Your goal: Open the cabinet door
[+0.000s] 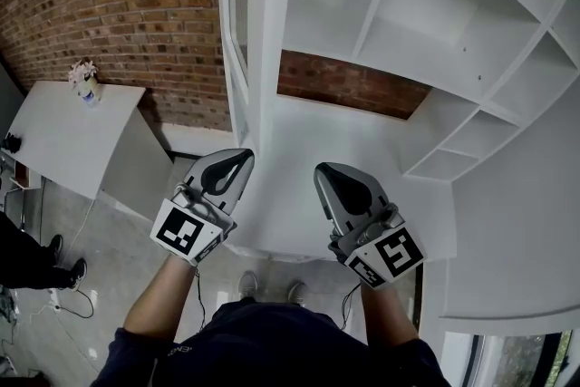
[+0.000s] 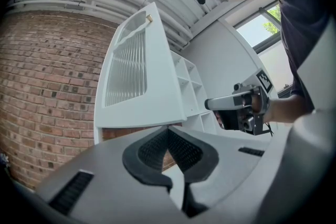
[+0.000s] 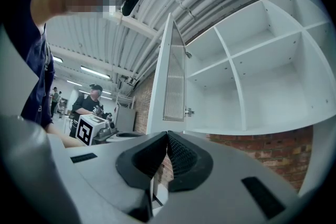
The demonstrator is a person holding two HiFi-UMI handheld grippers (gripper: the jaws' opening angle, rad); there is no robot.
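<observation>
The white cabinet door (image 1: 252, 32) stands swung open, seen edge-on in the head view, with bare white shelves (image 1: 453, 23) exposed to its right. In the left gripper view the door (image 2: 157, 92) shows its ribbed glass panel. The right gripper view shows the door's edge (image 3: 170, 71) and a hinge beside the shelves (image 3: 262, 76). My left gripper (image 1: 245, 155) hangs just below and in front of the door's lower edge, shut on nothing. My right gripper (image 1: 323, 169) is held level with it to the right, below the shelves, also shut and empty. Neither touches the cabinet.
A white counter (image 1: 381, 149) runs under the cabinet against the brick wall (image 1: 118, 4). A white table (image 1: 63, 140) with a small flower pot (image 1: 84, 79) stands at left. A bystander's shoes (image 1: 59, 263) are on the floor at far left.
</observation>
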